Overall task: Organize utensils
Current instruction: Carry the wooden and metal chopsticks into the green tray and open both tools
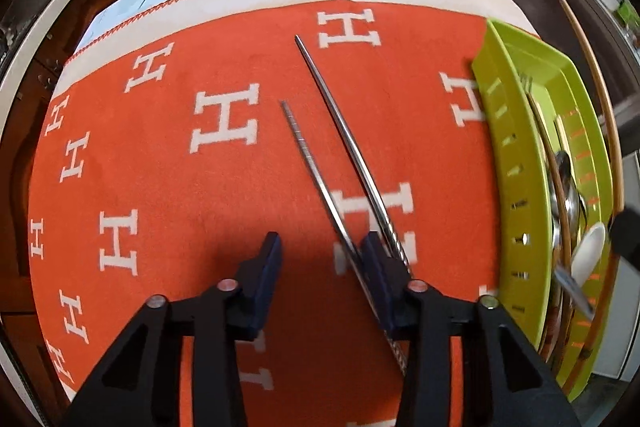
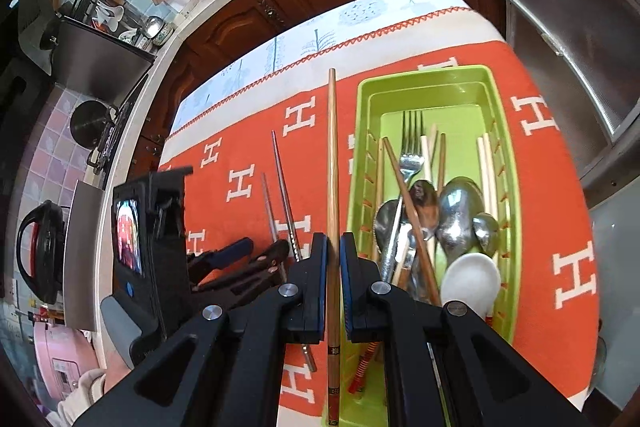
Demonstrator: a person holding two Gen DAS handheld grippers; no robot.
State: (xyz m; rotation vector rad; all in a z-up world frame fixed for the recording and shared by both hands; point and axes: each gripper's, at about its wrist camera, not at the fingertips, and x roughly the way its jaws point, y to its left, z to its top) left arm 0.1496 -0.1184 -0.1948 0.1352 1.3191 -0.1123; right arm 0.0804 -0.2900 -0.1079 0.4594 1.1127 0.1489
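Fingers of the right gripper point(image 2: 333, 247) pinch 1 long wooden chopstick point(image 2: 332, 155) at frame centre, beside the lime-green plastic tray point(image 2: 505, 131); the left gripper point(image 1: 320, 247) gapes over 2 steel chopsticks point(image 1: 316, 163).

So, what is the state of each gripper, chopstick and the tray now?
left gripper: open, above the metal chopsticks
right gripper: shut on wooden chopstick
wooden chopstick: held, beside tray
metal chopsticks: lying crossed on cloth
green tray: partly filled with cutlery

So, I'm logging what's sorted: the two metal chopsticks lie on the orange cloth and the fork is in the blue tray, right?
Nearly. The tray is green, not blue, as the right wrist view shows. The fork does lie in it, and both metal chopsticks lie on the orange cloth.
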